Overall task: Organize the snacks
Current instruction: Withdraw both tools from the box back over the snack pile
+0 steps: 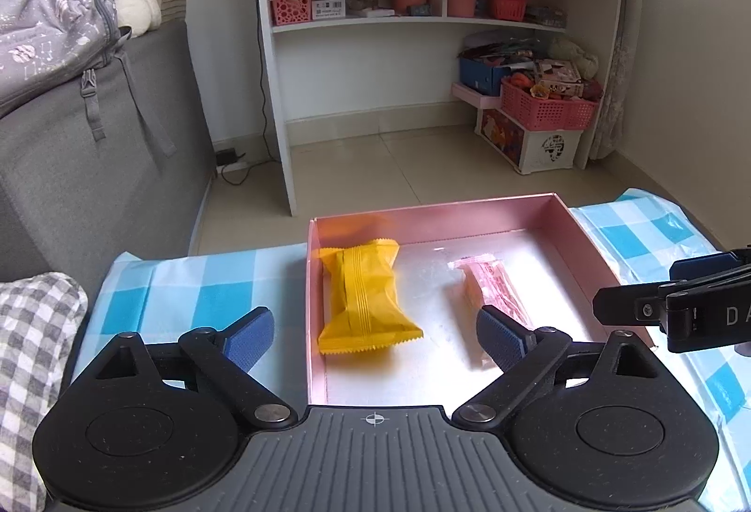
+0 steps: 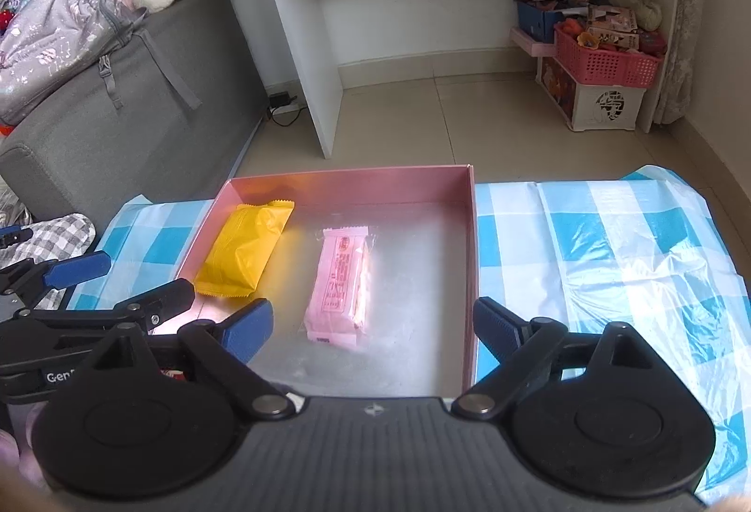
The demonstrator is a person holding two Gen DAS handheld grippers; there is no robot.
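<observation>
Left gripper (image 1: 375, 336): fingers spreading wide, gripping nothing.
Right gripper (image 2: 373, 331): fingers parted, empty.
Yellow packet (image 2: 246, 249): lying in pink box (image 2: 471, 230), left side.
Pink packet (image 2: 342, 289): lying mid-box, label probably unreadable.
Surface (image 2: 610, 240): wearing blue-checked cover.

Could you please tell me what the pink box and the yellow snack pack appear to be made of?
Pink box: probably coated cardboard, with thin straight walls and a faint sheen. Yellow snack pack: glossy plastic or foil film, crinkled, with crimped, zigzag-cut end seams.
</observation>
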